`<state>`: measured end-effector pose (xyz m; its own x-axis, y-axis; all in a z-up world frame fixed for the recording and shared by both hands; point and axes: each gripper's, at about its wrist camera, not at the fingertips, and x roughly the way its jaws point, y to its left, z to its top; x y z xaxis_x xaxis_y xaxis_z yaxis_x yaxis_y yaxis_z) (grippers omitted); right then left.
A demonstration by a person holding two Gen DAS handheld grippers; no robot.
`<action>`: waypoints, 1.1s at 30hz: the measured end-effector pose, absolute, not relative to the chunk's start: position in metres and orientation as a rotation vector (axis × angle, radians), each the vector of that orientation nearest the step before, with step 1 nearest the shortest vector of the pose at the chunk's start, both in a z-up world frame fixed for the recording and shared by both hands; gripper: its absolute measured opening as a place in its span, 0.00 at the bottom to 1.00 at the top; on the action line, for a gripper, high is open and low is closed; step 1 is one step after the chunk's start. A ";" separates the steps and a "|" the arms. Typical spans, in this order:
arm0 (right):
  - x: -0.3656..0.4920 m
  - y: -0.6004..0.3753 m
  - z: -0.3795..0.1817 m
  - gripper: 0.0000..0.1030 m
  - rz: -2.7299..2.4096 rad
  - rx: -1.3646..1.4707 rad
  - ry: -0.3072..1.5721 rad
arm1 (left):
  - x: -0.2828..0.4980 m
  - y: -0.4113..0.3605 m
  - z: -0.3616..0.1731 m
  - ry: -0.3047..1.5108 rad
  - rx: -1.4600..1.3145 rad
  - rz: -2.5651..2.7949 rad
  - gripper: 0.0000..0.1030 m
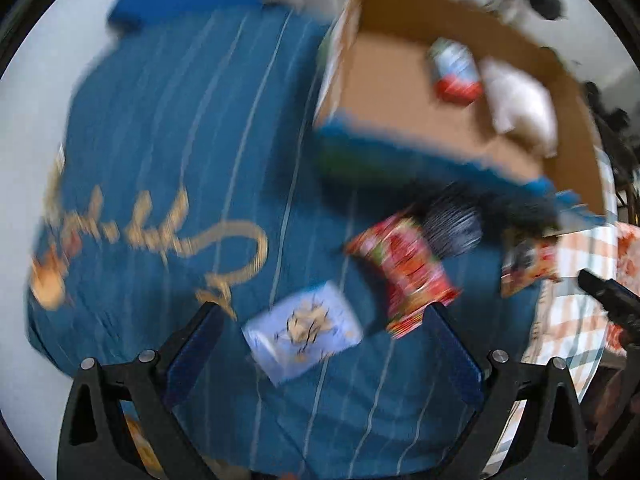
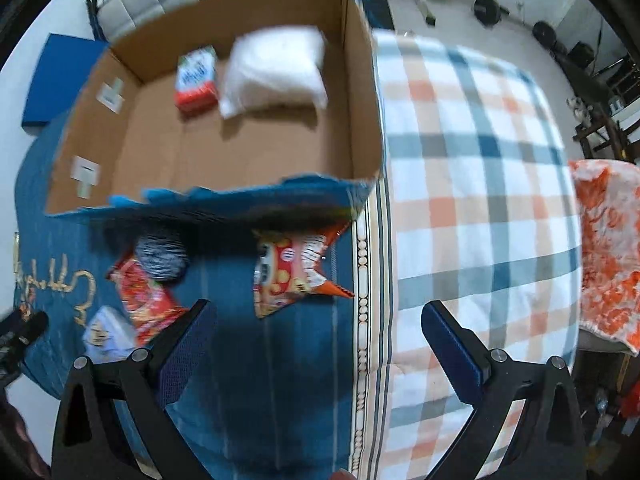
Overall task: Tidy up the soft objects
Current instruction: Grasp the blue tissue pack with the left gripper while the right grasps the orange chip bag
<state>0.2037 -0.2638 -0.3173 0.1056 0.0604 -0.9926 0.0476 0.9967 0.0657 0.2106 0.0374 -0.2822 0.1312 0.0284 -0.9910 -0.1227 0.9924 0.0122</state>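
An open cardboard box [image 2: 160,152] stands on a blue blanket [image 2: 280,380] and holds a white pillow [image 2: 276,70] and a red and white pack [image 2: 196,80]. The box [image 1: 400,120], pillow [image 1: 520,104] and pack [image 1: 456,70] also show in the blurred left wrist view. My left gripper [image 1: 324,320] is open above a pale blue tissue pack [image 1: 304,336], with a red snack bag [image 1: 404,272] and a dark striped ball [image 1: 452,228] beyond. My right gripper [image 2: 320,320] is open and empty, near an orange snack bag [image 2: 296,272], the red bag [image 2: 148,300], the ball [image 2: 160,256] and the tissue pack [image 2: 108,332].
A plaid blanket [image 2: 472,200] covers the bed to the right of the box. An orange and white towel [image 2: 608,248] hangs at the far right. A blue pad [image 2: 60,80] lies beyond the box on the left. Gym gear [image 2: 488,8] stands on the floor behind.
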 end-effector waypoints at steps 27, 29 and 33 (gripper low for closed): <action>0.235 -0.245 -0.434 0.54 0.045 0.053 1.630 | 0.189 0.029 -0.422 1.677 -0.097 0.079 0.75; 0.228 -0.244 -0.434 0.52 0.042 0.052 1.640 | 0.186 0.037 -0.420 1.668 -0.217 0.126 0.75; 0.205 -0.239 -0.437 0.51 0.070 0.058 1.706 | 0.180 0.045 -0.426 1.671 -0.313 0.125 0.80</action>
